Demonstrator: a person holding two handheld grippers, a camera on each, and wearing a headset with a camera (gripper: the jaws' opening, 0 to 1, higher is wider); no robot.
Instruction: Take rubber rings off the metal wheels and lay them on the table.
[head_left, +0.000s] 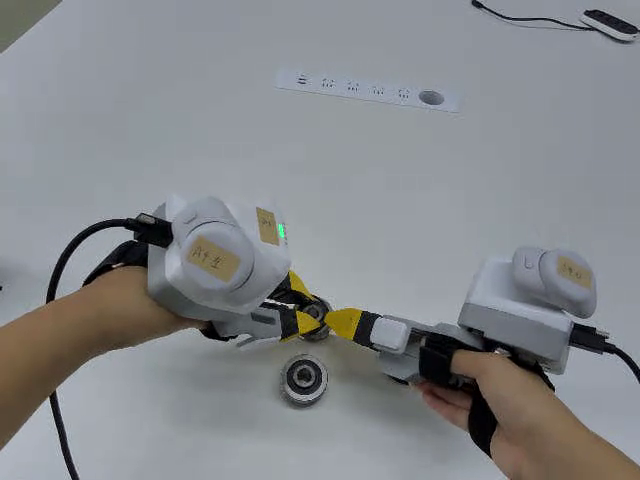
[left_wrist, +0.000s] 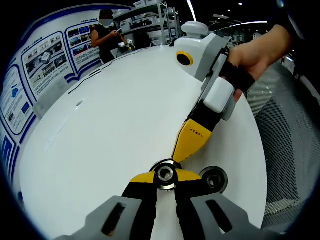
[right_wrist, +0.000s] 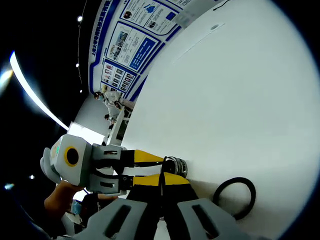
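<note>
Metal with a black rubber band round it, a spare wheel (head_left: 304, 381) lies flat on the white table (head_left: 450, 200) low in the head view, just below the two grippers. Above it, the left hand (head_left: 125, 300) wraps the left gripper (head_left: 298, 320) from the frame's left. The strapped right hand (head_left: 495, 385) holds the right gripper (head_left: 338, 322) from the lower right, and the two sets of jaws point at each other. The left gripper is clenched on a small metal wheel (head_left: 314, 318). The right gripper's jaws are pressed together, tips against that wheel; whether they pinch its rubber I cannot tell. The right gripper view adds a loose rubber ring (right_wrist: 235, 197) at lower right, lying on the table beside its jaws. Farther off, a power strip (head_left: 368, 90) lies near the top of the head view.
</note>
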